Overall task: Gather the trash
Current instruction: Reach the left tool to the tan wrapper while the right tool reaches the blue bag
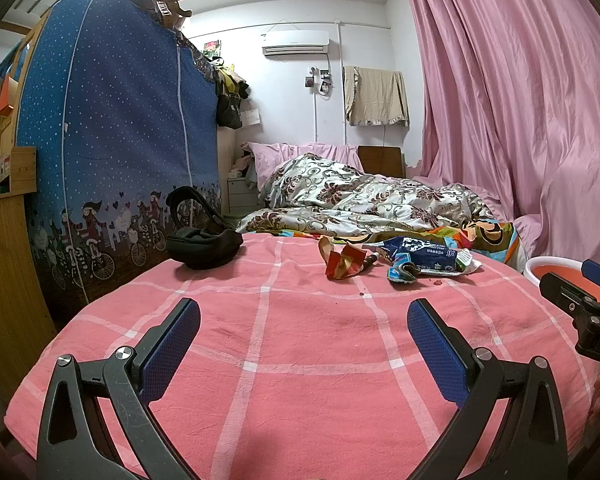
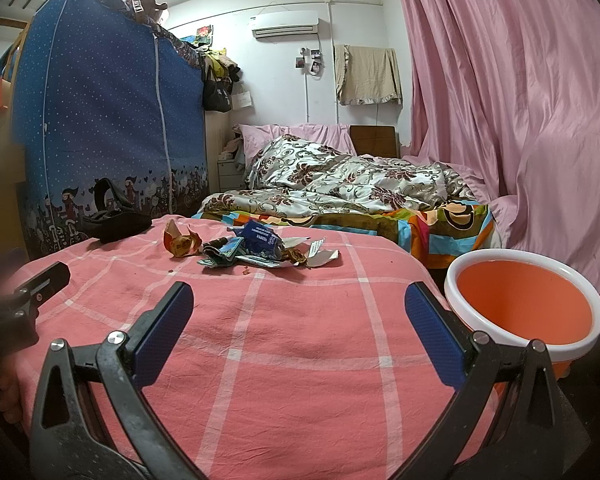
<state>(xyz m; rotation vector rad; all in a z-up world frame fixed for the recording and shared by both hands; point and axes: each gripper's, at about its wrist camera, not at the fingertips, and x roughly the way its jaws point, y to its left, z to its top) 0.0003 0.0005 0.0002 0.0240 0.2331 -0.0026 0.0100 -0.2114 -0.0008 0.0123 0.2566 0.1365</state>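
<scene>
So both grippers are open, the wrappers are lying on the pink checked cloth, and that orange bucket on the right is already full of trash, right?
Not quite. The orange bucket is empty, as the right wrist view shows. The rest holds: the left gripper and right gripper are open, and the wrappers lie on the pink checked cloth.

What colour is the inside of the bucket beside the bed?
Orange, with a white rim: bucket, clearest in the right wrist view.

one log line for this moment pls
phase: pre-grasp | left gripper: open, empty | right gripper: open, empty | crumpled wrapper pile: on pink checked cloth | orange white-rimmed bucket: right, empty
</scene>
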